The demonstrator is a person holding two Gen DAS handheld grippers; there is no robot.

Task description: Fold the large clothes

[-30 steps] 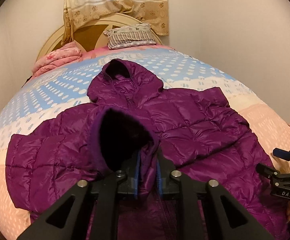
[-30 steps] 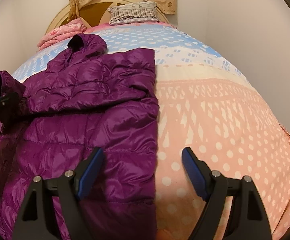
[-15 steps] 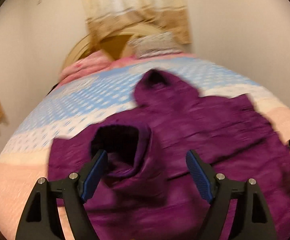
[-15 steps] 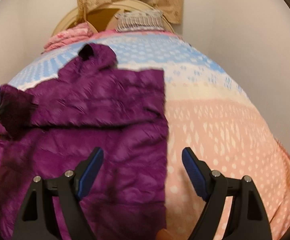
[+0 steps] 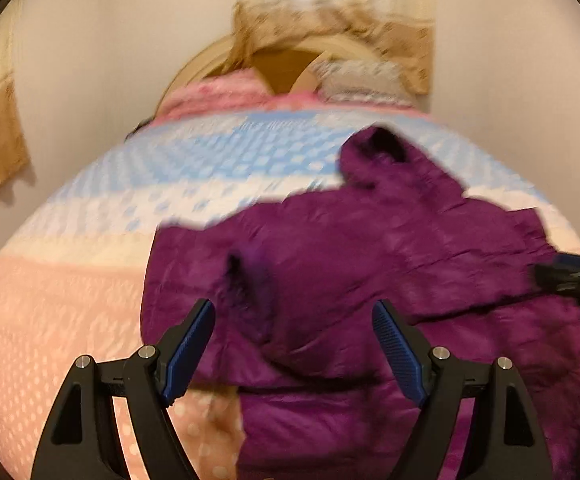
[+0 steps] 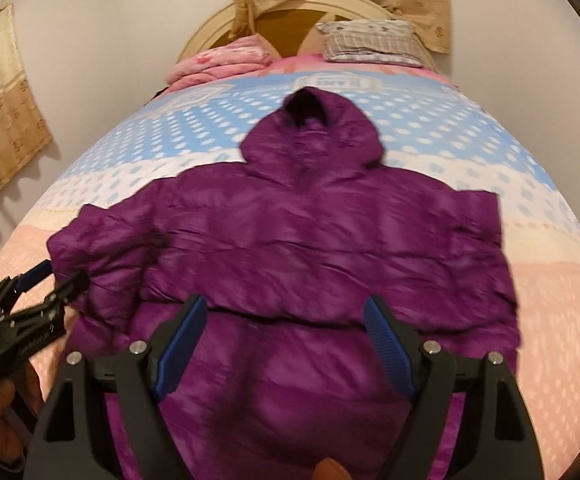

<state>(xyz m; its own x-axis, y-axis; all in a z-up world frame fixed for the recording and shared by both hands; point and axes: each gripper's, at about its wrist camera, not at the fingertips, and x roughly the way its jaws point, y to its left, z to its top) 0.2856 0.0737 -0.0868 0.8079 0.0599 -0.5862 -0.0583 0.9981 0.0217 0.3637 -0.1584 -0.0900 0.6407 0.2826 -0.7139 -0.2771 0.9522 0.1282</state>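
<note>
Plainly the purple hooded quilted puffer jacket (image 6: pixel 290 248) on the pastel dotted bedspread (image 6: pixel 562 320) looks light, slick and springy, best pinched at hem corners, while left gripper (image 5: pixel 293 342) and right gripper (image 6: pixel 284 334) gape empty.

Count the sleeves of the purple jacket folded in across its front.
2. The left sleeve lies folded across the jacket from the left side of the right wrist view; the right sleeve lies folded in from the right. Blur hides where the cuffs end.

The left tool (image 5: pixel 293 350) has let go of the sleeve cuff (image 5: pixel 250 280), now lying on the jacket (image 6: pixel 310 240).
</note>
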